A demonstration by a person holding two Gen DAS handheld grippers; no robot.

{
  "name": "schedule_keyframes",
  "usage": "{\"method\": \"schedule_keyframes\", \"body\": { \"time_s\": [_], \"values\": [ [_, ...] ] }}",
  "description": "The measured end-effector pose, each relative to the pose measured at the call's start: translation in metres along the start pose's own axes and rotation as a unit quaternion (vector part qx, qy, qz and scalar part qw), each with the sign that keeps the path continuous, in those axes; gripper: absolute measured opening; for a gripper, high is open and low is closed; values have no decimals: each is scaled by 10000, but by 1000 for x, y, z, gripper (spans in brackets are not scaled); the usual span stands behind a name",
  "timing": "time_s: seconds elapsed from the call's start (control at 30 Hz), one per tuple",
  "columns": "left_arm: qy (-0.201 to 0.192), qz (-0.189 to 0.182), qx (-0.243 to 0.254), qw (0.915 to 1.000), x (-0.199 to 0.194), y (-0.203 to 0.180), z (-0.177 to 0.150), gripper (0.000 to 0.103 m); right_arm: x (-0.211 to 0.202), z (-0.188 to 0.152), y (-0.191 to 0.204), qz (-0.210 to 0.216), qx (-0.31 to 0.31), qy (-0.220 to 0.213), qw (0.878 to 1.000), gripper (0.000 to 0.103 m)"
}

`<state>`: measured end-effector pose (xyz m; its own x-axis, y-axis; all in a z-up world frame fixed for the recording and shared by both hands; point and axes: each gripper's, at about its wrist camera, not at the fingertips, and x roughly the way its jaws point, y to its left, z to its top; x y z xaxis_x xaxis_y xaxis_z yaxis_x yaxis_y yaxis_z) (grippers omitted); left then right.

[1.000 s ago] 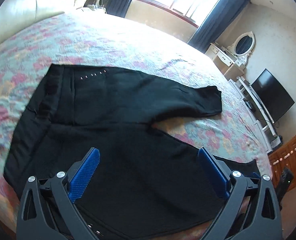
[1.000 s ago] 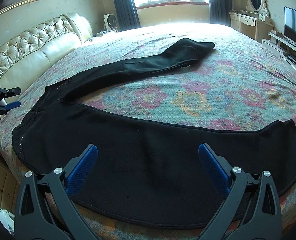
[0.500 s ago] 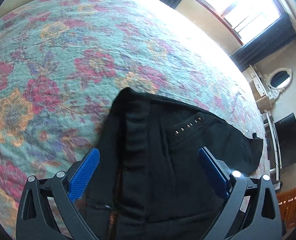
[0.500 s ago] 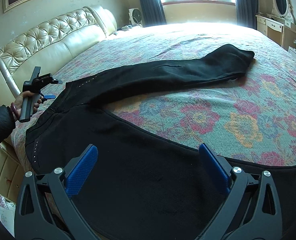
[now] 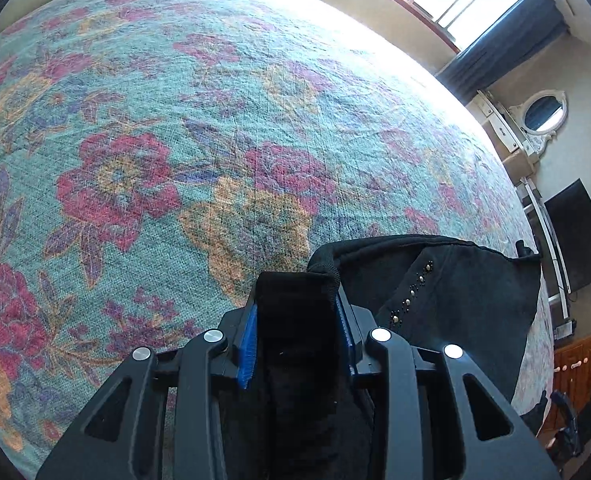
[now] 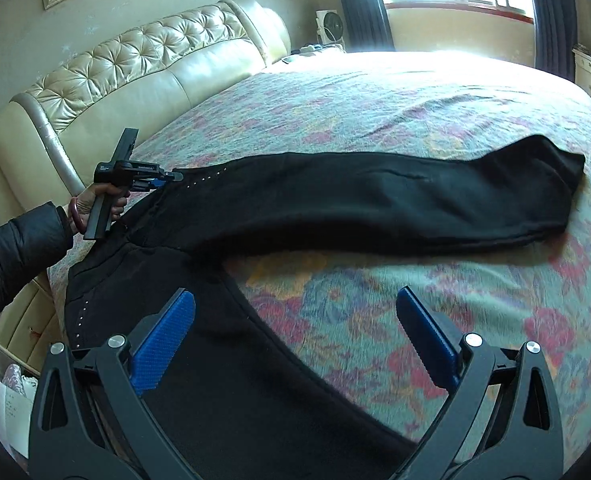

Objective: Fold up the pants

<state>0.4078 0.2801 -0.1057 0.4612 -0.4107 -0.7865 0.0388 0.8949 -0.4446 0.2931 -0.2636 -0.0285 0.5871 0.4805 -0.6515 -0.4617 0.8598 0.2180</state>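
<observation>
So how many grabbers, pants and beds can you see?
Grabbers: 2, the left gripper clamped on the waistband and the right gripper open
Black pants: 1
Bed: 1
Total: 4

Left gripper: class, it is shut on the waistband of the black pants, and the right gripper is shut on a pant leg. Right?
Not quite. The right wrist view shows the right gripper open, holding nothing above the black pants. The left gripper is shut on the waistband.
</observation>
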Motion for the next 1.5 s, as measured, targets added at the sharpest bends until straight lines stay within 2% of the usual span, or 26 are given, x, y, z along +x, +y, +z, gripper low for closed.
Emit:
{"method": "schedule_keyframes", "body": {
  "time_s": [0.07, 0.17, 0.23, 0.3, 0.4, 0.5, 0.63, 0.67, 0.7, 0.73, 0.77, 0.8, 0.87, 0.93, 1.0, 1.07, 1.1, 1.17, 1.23, 1.3, 1.4, 1.47, 1.5],
  "values": [
    [49, 29, 27, 10000, 1, 3, 1, 33, 31, 42, -16, -152, -491, 90, 9986, 101],
    [42, 292, 159, 9994, 9, -3, 2, 33, 96, 96, -41, -500, -1086, 715, 9902, 101],
    [-18, 540, 416, 9977, 14, -11, 0, 33, 136, 119, -54, -772, -1449, 1182, 9793, 101],
    [-133, 612, 471, 9969, 17, -10, -1, 34, 166, 134, -64, -757, -1611, 1476, 9729, 101],
    [-361, 526, 448, 9970, 18, -7, -3, 34, 201, 140, -77, -555, -1638, 1951, 9654, 101],
    [-539, 271, 338, 9976, 16, 3, -5, 34, 224, 135, -81, -259, -1784, 2351, 9551, 101],
    [-657, -73, 132, 9977, 13, 15, -6, 35, 246, 124, -88, -266, -1901, 2686, 9439, 101],
    [-667, -86, 132, 9976, 14, 15, -6, 35, 247, 122, -91, -202, -1710, 2712, 9470, 97],
    [-678, -80, 141, 9976, 14, 14, -6, 35, 246, 122, -95, -47, -1491, 2680, 9518, 88],
    [-686, -65, 162, 9975, 14, 13, -8, 35, 242, 122, -95, 26, -1365, 2554, 9571, 60],
    [-687, -54, 171, 9975, 14, 13, -7, 35, 238, 123, -95, 112, -1276, 2481, 9602, 24],
    [-690, -42, 182, 9974, 14, 13, -7, 35, 234, 122, -91, 173, -1248, 2441, 9615, 9],
    [-693, -41, 173, 9974, 15, 13, -7, 35, 225, 115, -73, -158, -1646, 2278, 9596, 8],
    [-681, -61, 140, 9976, 15, 13, -5, 35, 206, 109, -57, -345, -1838, 1937, 9631, 7],
    [-652, 19, 128, 9978, 13, 10, -3, 34, 177, 108, -47, -416, -1896, 1494, 9695, 7],
    [-751, 113, 167, 9970, 7, 4, -5, 34, 142, 104, -40, -389, -1867, 1102, 9754, 7],
    [-876, 31, 150, 9960, 0, 2, -8, 33, 124, 99, -32, -423, -1952, 924, 9755, 7],
    [-1323, -505, -45, 9899, -21, 3, -15, 33, 84, 86, -16, -520, -2058, 603, 9753, 7],
    [-1776, -1047, -179, 9783, -50, 4, -25, 33, 45, 67, 2, -642, -2186, 301, 9732, 7],
    [-2062, -1455, -111, 9676, -80, 1, -40, 33, 7, 38, 21, -741, -2277, 104, 9709, 7],
    [-2140, -1843, 245, 9590, -121, -13, -75, 34, -36, -16, 45, -686, -2078, 4, 9758, 7],
    [-2013, -2030, 340, 9577, -141, -18, -106, 36, -48, -60, 60, -753, -2037, 83, 9761, 8],
    [-1883, -2086, 302, 9592, -147, -16, -123, 40, -47, -82, 68, -749, -1994, 251, 9767, 8]
  ]
}}
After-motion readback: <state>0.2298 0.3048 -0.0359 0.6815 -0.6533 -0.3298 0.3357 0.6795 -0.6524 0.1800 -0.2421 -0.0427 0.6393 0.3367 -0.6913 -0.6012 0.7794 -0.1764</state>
